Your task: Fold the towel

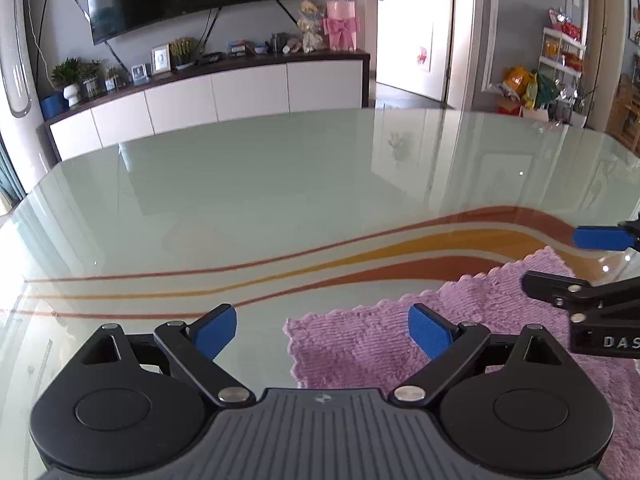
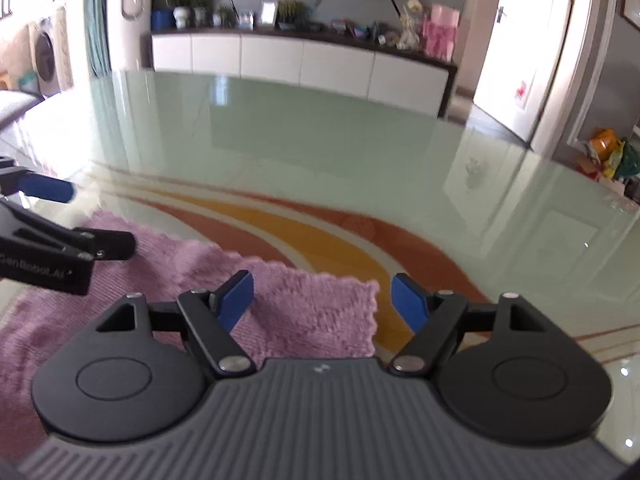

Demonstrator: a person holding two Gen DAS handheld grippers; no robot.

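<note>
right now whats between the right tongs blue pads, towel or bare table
Both: in the right wrist view the purple towel's corner sits between the right tongs, with striped glass table showing beside it. The pads stand open, not touching it.

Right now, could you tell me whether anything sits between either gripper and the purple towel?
Nothing visible does. The left gripper and the right gripper are both open over the towel near its far corners, with only bare glass table around it. The towel's near part is hidden.
</note>
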